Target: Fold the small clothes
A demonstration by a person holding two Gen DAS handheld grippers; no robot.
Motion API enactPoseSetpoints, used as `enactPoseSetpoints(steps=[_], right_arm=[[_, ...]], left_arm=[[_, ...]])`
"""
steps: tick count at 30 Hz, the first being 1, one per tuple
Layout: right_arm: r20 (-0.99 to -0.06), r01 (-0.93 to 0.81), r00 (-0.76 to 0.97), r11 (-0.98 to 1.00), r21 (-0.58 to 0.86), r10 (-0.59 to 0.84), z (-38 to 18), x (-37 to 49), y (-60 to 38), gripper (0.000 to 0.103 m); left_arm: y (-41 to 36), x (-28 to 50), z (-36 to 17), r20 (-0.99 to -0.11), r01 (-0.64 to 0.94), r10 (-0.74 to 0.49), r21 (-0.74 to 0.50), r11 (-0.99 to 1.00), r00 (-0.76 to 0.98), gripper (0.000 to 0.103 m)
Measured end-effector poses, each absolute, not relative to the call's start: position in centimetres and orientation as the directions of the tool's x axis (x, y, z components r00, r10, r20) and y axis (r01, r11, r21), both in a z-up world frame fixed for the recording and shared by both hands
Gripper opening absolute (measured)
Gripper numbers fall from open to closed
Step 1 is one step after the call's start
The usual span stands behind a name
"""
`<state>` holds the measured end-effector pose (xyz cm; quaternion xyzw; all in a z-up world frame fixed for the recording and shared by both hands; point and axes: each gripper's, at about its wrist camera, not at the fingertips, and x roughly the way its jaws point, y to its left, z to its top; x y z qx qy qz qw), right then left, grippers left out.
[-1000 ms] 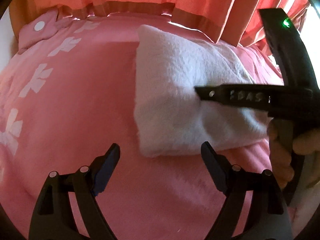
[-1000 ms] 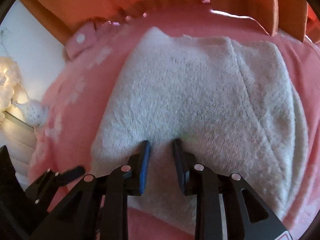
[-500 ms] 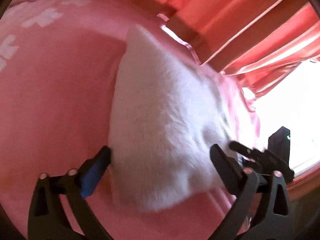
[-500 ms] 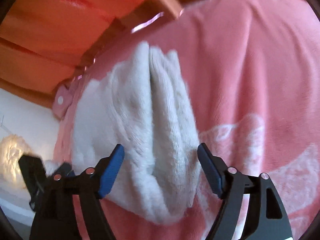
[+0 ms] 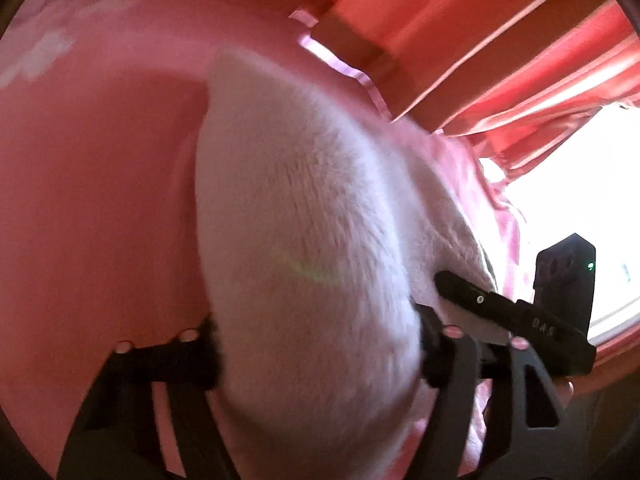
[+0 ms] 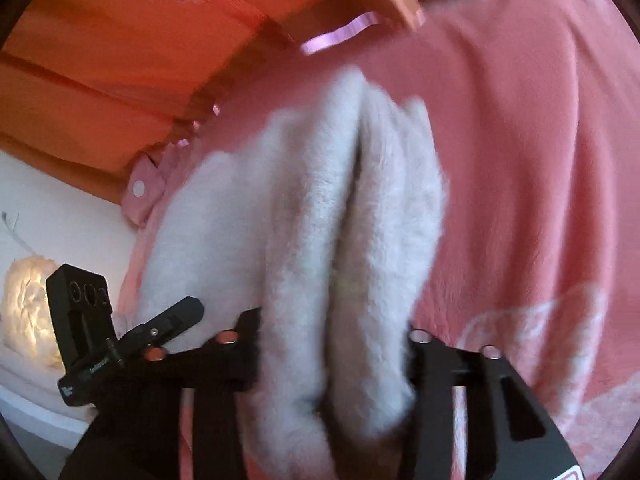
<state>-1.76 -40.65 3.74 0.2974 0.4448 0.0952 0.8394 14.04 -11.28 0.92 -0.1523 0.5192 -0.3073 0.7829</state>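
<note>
Both grippers angle down at a folded white fleece garment (image 5: 304,216) lying on a pink bedspread (image 5: 100,184), one at each end of the bundle. The left gripper (image 5: 316,344) straddles the near end of the cloth, its jaws closing; the fingers (image 5: 434,354) sit against the fuzzy edges on either side, though motion blur leaves it unclear how firmly they press. The right gripper (image 6: 332,356) takes the opposite end, jaws likewise closing around two thick rolled layers (image 6: 360,240) that fill the gap between its fingers (image 6: 424,360). Each camera catches the other tool: the right gripper shows at the lower right of the left wrist view, the left gripper at the lower left of the right wrist view. The garment is plush, off-white and folded lengthwise, a deep crease running down its middle. Orange-red curtains (image 5: 500,40) hang at the far edge of the bed, with bright daylight (image 5: 580,200) at the right.
</note>
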Motion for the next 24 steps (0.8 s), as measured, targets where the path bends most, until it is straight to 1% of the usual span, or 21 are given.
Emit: enactPoseSetpoints(steps=[1, 3, 6, 9, 11, 13, 14, 15, 16, 17, 19, 20, 21, 22, 23, 24], right_arm=[[-0.675, 0.088, 0.615, 0.815, 0.573, 0.408, 5.2, -2.0, -40.3, 0.036], [-0.63, 0.035, 0.686, 0.849, 0.527, 0.363, 9.1, -2.4, -39.2, 0.035], [-0.526, -0.044, 0.78, 0.868, 0.495, 0.34, 14.9, -3.3, -37.4, 0.034], [-0.389, -0.13, 0.855, 0.868, 0.479, 0.343, 20.4, -3.7, -36.1, 0.034], [-0.334, -0.167, 0.872, 0.86, 0.482, 0.357, 22.3, -3.4, -35.5, 0.035], [-0.312, -0.189, 0.874, 0.851, 0.489, 0.374, 22.7, -2.0, -34.8, 0.039], [-0.322, -0.194, 0.86, 0.837, 0.512, 0.396, 21.8, -0.2, -34.2, 0.041], [-0.339, -0.186, 0.846, 0.825, 0.533, 0.41, 20.6, 1.3, -34.0, 0.048], [-0.378, -0.154, 0.827, 0.814, 0.56, 0.417, 18.4, 3.2, -33.8, 0.055], [-0.412, -0.114, 0.817, 0.813, 0.571, 0.404, 16.6, 4.2, -33.6, 0.058], [-0.514, 0.029, 0.797, 0.83, 0.557, 0.318, 11.9, 6.3, -33.6, 0.06], [-0.566, 0.1, 0.781, 0.841, 0.532, 0.265, 9.7, 6.8, -33.8, 0.06], [-0.618, 0.147, 0.754, 0.86, 0.488, 0.222, 7.9, 7.3, -33.5, 0.06], [-0.661, 0.165, 0.723, 0.878, 0.449, 0.202, 7.1, 7.7, -33.0, 0.058], [-0.68, 0.144, 0.704, 0.898, 0.417, 0.203, 7.0, 8.2, -32.2, 0.054], [-0.657, 0.101, 0.723, 0.907, 0.408, 0.215, 7.7, 8.4, -31.6, 0.051]], left_arm=[[-11.1, 14.1, 2.6, -0.696, 0.361, -0.655, -0.554, 0.751, 0.294, 0.06], [-10.6, 14.2, 6.2, -0.649, 0.422, -0.682, -0.544, 0.726, 0.336, 0.059], [-9.4, 14.3, 11.9, -0.572, 0.507, -0.711, -0.506, 0.698, 0.409, 0.059], [-7.8, 14.1, 17.1, -0.473, 0.582, -0.735, -0.453, 0.675, 0.485, 0.06], [-6.6, 14.2, 19.5, -0.42, 0.608, -0.738, -0.419, 0.674, 0.529, 0.062], [-5.1, 14.9, 20.6, -0.393, 0.604, -0.721, -0.394, 0.693, 0.571, 0.066], [-4.5, 15.5, 20.5, -0.394, 0.59, -0.707, -0.389, 0.708, 0.588, 0.072], [-3.8, 16.3, 19.6, -0.405, 0.559, -0.68, -0.387, 0.733, 0.612, 0.077], [-3.3, 17.1, 18.4, -0.416, 0.532, -0.658, -0.387, 0.753, 0.628, 0.09], [-2.6, 17.8, 16.9, -0.432, 0.494, -0.625, -0.385, 0.779, 0.65, 0.095], [-1.5, 20.0, 12.2, -0.518, 0.383, -0.525, -0.362, 0.85, 0.675, 0.095], [-0.8, 21.1, 9.4, -0.592, 0.307, -0.457, -0.341, 0.888, 0.664, 0.094], [-0.3, 21.5, 7.7, -0.62, 0.269, -0.432, -0.343, 0.9, 0.656, 0.093], [0.2, 21.5, 6.4, -0.629, 0.248, -0.427, -0.355, 0.901, 0.65, 0.093], [0.6, 21.4, 5.5, -0.629, 0.233, -0.427, -0.369, 0.9, 0.649, 0.093], [0.8, 21.3, 5.0, -0.638, 0.207, -0.404, -0.363, 0.908, 0.655, 0.093]])
